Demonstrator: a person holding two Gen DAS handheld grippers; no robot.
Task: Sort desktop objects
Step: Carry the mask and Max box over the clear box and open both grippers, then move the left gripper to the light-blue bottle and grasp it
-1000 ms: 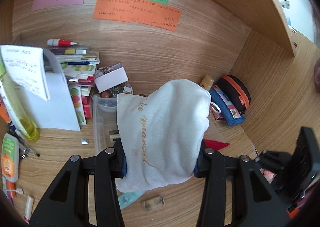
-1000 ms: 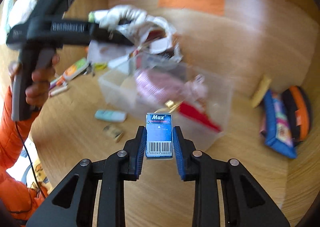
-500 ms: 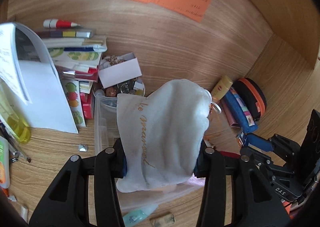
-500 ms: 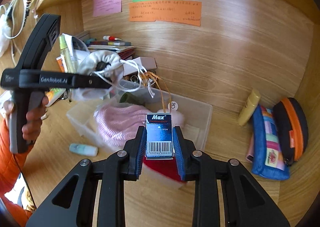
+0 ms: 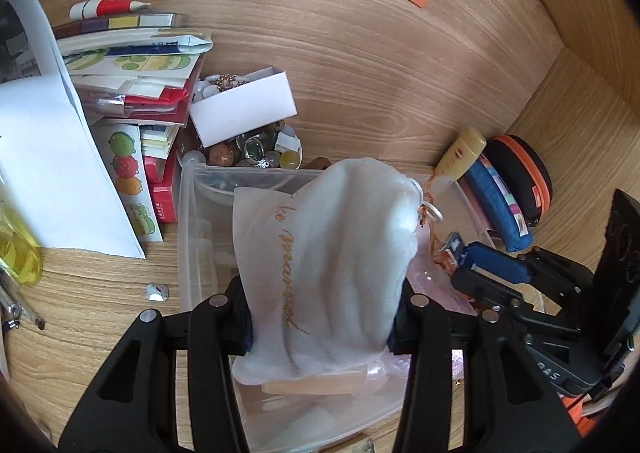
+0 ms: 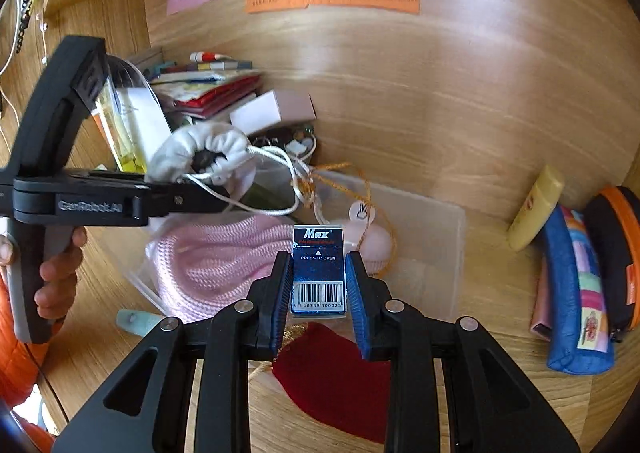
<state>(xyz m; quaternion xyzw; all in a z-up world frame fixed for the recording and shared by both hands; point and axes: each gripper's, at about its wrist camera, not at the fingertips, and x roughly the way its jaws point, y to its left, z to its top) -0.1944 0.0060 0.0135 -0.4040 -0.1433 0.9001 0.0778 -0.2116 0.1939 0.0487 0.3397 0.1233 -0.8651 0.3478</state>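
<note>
white pouch | blue box | both now over clear bin

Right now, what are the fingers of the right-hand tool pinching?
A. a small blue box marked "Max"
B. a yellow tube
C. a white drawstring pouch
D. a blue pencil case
A: in the right wrist view the right gripper has its fingers pressed on both sides of the small blue Max box, barcode facing the camera.
</note>
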